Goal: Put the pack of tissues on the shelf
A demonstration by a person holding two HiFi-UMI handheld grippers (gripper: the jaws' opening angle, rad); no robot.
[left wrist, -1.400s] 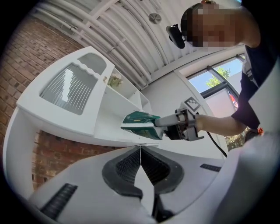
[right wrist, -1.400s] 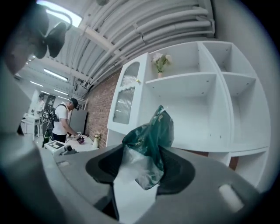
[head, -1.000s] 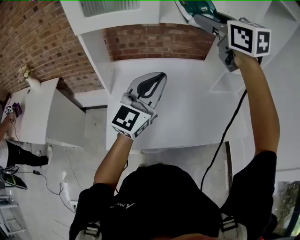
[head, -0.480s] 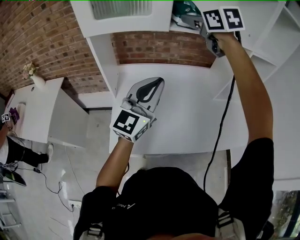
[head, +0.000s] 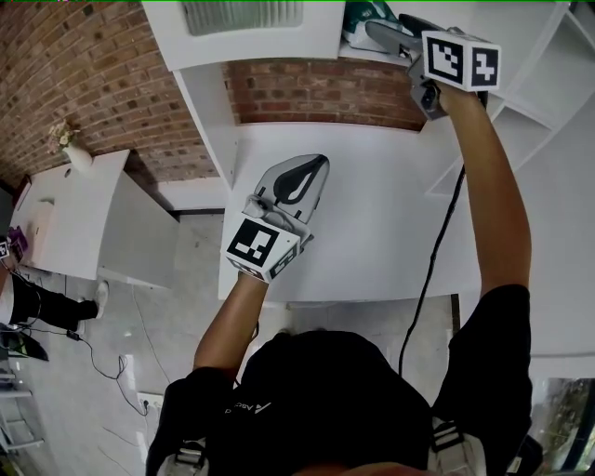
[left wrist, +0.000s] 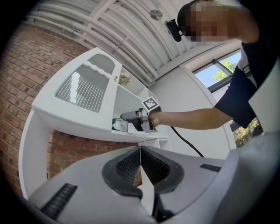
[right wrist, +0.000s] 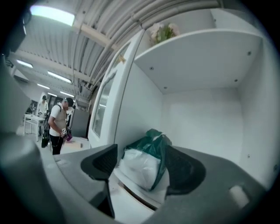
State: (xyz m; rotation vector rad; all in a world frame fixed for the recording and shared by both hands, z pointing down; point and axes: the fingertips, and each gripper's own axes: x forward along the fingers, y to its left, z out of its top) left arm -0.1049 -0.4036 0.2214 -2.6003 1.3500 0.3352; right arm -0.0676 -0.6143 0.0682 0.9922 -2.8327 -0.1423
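The pack of tissues [right wrist: 139, 165], white in a green wrapper, rests on the floor of a white shelf compartment [right wrist: 199, 118]. My right gripper [right wrist: 144, 173] reaches into that compartment with the pack between its jaws. The jaws have just been opening, and the left pad stands clear of the pack. The head view shows the same pack [head: 364, 17] at the top edge, in front of the right gripper [head: 381, 30]. My left gripper [head: 299, 177] hovers over the white table [head: 372, 232], shut and empty, its pads [left wrist: 131, 168] meeting.
A brick wall [head: 316, 93] backs the recess under the shelf unit [head: 260, 46]. A black cable [head: 437, 260] hangs from the right gripper. A white side table [head: 65, 223] stands at the left. Flowers [right wrist: 162, 31] sit on the shelf above.
The right gripper carried the pack left into the shelf compartment, then drew back slightly toward the right. The left gripper has stayed over the table.
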